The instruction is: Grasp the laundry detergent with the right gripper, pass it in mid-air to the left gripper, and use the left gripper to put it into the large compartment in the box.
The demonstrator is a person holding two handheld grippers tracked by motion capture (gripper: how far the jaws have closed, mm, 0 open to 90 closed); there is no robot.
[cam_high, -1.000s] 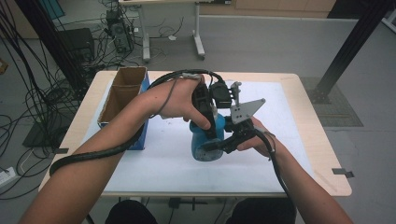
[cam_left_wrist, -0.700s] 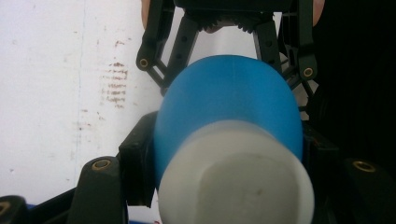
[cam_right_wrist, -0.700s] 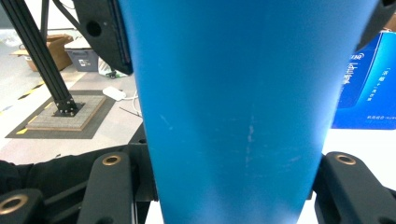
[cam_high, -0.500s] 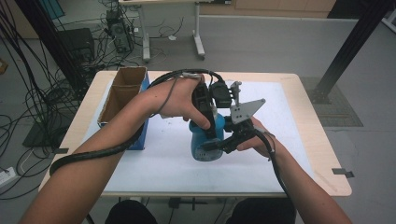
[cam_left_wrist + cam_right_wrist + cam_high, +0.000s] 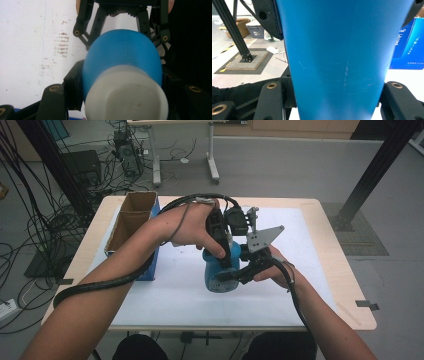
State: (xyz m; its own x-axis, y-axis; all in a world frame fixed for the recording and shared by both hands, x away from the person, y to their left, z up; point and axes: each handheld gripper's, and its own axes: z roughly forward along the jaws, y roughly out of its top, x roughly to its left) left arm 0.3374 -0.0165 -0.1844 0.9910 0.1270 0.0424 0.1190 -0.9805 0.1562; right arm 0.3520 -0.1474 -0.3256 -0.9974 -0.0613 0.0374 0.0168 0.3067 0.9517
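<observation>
A blue bottle point(image 5: 218, 271) with a white cap point(image 5: 125, 100) is held above the white mat between both grippers. My left gripper point(image 5: 223, 256) comes down from above and is shut on the bottle's cap end; its jaws flank the blue body point(image 5: 122, 55) just behind the cap. My right gripper point(image 5: 239, 272) reaches in from the right and is shut on the bottle's body point(image 5: 337, 62), which stands between its two jaws. In the left gripper view, the right gripper point(image 5: 122, 15) closes round the bottle's far end.
An open cardboard box with blue sides point(image 5: 131, 227) stands at the table's left edge. A white mat point(image 5: 170, 292) covers most of the wooden table point(image 5: 345, 285). A black post point(image 5: 370, 170) rises at the right, and cables lie on the floor at the left.
</observation>
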